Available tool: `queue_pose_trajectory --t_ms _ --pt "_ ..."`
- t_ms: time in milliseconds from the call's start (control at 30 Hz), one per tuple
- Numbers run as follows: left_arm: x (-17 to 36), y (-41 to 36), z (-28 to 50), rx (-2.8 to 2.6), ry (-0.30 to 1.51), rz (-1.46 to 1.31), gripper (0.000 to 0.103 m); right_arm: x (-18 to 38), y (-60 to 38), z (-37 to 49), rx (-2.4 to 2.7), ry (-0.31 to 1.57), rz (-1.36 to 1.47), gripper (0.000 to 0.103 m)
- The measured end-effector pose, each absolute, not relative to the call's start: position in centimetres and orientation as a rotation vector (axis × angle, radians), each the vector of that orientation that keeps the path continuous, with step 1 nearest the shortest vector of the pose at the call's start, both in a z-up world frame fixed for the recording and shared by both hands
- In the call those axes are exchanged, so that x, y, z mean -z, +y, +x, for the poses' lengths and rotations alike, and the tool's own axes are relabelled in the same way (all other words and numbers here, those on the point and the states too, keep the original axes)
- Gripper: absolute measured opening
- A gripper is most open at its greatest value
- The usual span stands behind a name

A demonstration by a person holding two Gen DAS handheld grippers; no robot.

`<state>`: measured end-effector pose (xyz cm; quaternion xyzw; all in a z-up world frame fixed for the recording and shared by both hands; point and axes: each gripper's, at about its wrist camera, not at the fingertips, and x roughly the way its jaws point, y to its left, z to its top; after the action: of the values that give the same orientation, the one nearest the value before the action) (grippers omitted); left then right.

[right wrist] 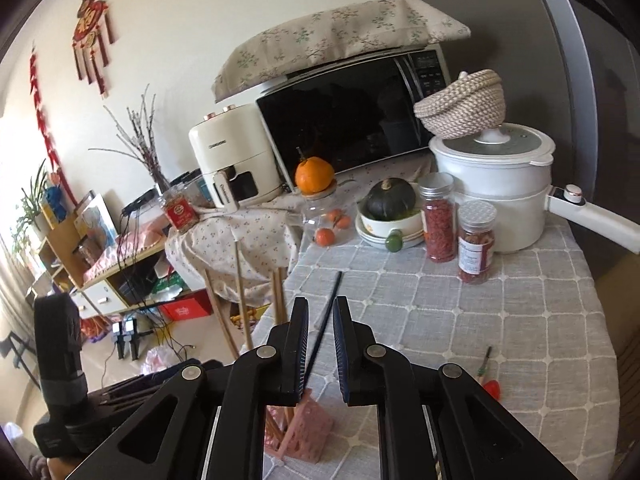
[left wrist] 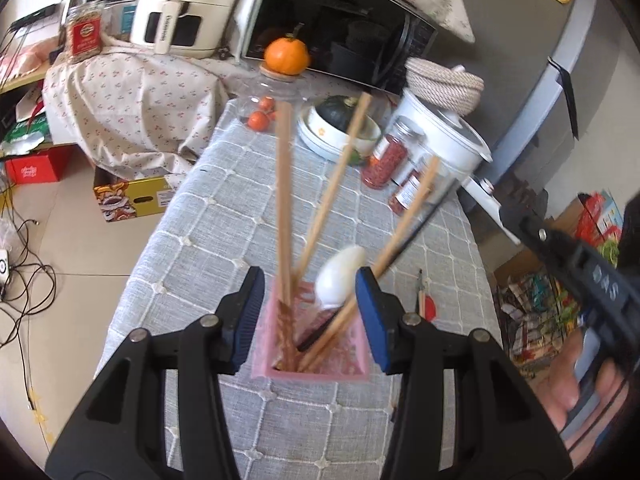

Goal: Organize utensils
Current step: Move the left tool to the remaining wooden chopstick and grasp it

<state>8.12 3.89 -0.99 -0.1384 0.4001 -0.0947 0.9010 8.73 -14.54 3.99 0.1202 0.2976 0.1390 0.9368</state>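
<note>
A pink square utensil holder (left wrist: 316, 344) stands on the grey checked tablecloth (left wrist: 224, 216), and my left gripper (left wrist: 310, 308) is shut on its two sides. Wooden chopsticks (left wrist: 285, 208), a white spoon (left wrist: 340, 276) and a black chopstick (left wrist: 400, 248) stand in it. My right gripper (right wrist: 321, 344) hovers above the holder (right wrist: 308, 428) with its jaws slightly apart around the black chopstick (right wrist: 325, 320), not visibly pinching it. The wooden chopsticks (right wrist: 240, 292) lean left of it.
A small red-tipped utensil (left wrist: 425, 300) lies on the cloth right of the holder. Two spice jars (right wrist: 476, 244), a bowl with a green squash (right wrist: 390, 216), a white cooker (right wrist: 492, 176), a glass jar topped by an orange (right wrist: 314, 176) and a microwave (right wrist: 352, 120) stand at the table's far end.
</note>
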Motion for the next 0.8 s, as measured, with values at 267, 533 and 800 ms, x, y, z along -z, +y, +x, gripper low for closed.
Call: queue_pose_trajectory --t_ms 267,533,800 --pt "3.1 -3.9 6.8 0.340 0.968 -0.075 0.049 -1.7 -21.1 9.8 -0.062 0.843 0.278 0.021" --pt "6.9 -9.4 8.3 0.401 1.137 -0.073 0.049 1.4 -25.6 9.8 0.007 0.985 0.418 0.021" --pt "10.0 -15.0 11.0 0.412 1.211 0.003 0.049 1.9 -28.3 9.1 0.030 0.997 0.479 0.021"
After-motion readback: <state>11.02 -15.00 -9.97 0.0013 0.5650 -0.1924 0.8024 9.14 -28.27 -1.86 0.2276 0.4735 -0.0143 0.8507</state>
